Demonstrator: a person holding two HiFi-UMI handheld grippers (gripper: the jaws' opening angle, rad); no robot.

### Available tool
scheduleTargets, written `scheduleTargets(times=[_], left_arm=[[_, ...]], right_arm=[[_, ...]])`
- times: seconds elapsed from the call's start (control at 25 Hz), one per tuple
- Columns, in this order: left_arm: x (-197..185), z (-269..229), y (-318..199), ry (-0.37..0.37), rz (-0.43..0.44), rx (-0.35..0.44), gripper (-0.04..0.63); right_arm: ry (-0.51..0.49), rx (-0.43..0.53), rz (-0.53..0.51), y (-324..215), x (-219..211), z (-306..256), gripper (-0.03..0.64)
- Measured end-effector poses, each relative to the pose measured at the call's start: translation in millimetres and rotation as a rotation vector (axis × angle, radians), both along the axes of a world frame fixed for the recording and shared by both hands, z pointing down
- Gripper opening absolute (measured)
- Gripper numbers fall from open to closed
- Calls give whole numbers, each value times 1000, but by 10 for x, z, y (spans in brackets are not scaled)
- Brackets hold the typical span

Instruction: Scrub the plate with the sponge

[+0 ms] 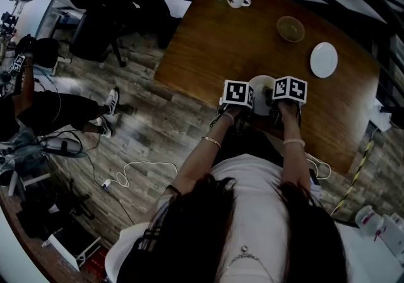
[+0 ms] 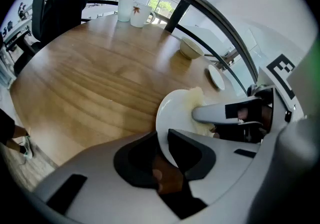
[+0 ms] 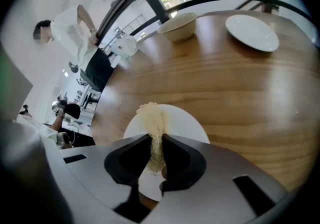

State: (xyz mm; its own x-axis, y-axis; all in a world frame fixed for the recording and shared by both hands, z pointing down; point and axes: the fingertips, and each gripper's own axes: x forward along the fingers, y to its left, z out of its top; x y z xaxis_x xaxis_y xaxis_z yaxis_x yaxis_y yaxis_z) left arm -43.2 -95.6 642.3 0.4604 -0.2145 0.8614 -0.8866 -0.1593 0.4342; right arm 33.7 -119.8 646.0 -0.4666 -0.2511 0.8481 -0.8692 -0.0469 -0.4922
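Plate (image 2: 174,112) is clamped in our left gripper (image 2: 163,144), our right gripper (image 3: 156,154) pinches the sponge (image 3: 151,118) against it; we judge scrubbing underway.

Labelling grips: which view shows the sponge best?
Right gripper view: sponge pinched in the right hand-held gripper, over the plate. Left gripper view shows part of it behind that gripper's jaw; head view, too small to tell.

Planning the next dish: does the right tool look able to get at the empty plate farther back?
Probably yes: only bare table lies between. The right tool is shut on the sponge, so it could scrub the empty plate, not grasp it.
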Motion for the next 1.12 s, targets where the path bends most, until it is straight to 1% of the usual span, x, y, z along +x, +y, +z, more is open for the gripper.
scheduleTargets(times=[0.12,0.2,0.28,0.36,0.48,0.56,0.6,0.68,0.88,1.12], left_arm=[[-8,1,-14,-1,-3,3,78],[5,1,-17,-3,1,3,78],[21,-3,-9,-4,7,3,78],[33,1,-5,-3,11,4,78],[40,20,-31,13,9,4,78],[9,20,-35,17,13,-4,78],[-1,24,-34,11,16,-6,78],[4,33,-23,0,21,-8,78],[3,9,-32,-3,15,-5,78],[4,38,-52,-12,18,-2,78]], right_arm=[[12,19,101,-50,306,-23,80],[19,27,123,-64,305,-25,80],[50,42,84,-69,167,-15,80],[54,46,-3,-52,-94,-14,78],[26,41,-113,-23,-427,-26,78],[-26,19,-138,-24,-517,-23,78],[-47,9,-135,-25,-517,-15,80],[-53,11,-111,-26,-439,-3,80],[22,28,-41,-72,-114,0,80],[40,29,32,-10,171,20,80]])
